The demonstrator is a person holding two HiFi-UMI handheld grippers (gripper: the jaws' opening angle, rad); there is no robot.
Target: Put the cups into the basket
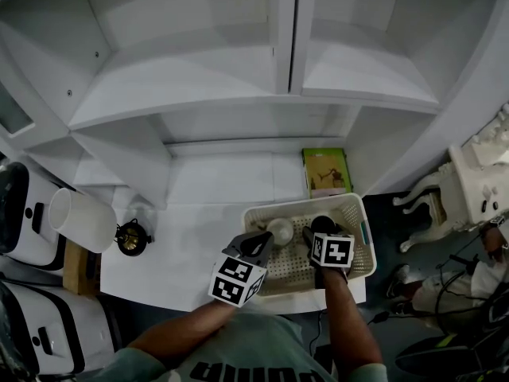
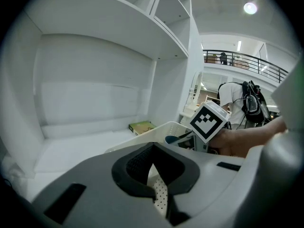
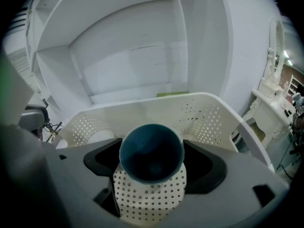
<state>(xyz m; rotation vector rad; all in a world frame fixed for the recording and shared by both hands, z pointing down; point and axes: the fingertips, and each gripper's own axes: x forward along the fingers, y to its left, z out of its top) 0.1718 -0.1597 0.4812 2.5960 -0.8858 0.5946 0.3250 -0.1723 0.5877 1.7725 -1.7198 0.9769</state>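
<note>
A white perforated basket (image 1: 359,255) stands at the front of the white shelf top. My right gripper (image 1: 317,235) is over its middle and is shut on a dark blue cup (image 1: 322,224), which it holds upright just above the basket floor. In the right gripper view the blue cup (image 3: 152,152) fills the space between the jaws of that gripper (image 3: 153,167). A white cup (image 1: 280,231) sits in the basket's left part. My left gripper (image 1: 259,245) hovers beside it, and its pads (image 2: 135,167) are almost together with nothing between them.
A green box (image 1: 326,171) lies behind the basket against the cabinet wall. A white cylinder (image 1: 79,220) and a small black object (image 1: 131,237) are at the left. White furniture (image 1: 469,185) stands on the floor to the right. Shelves rise behind.
</note>
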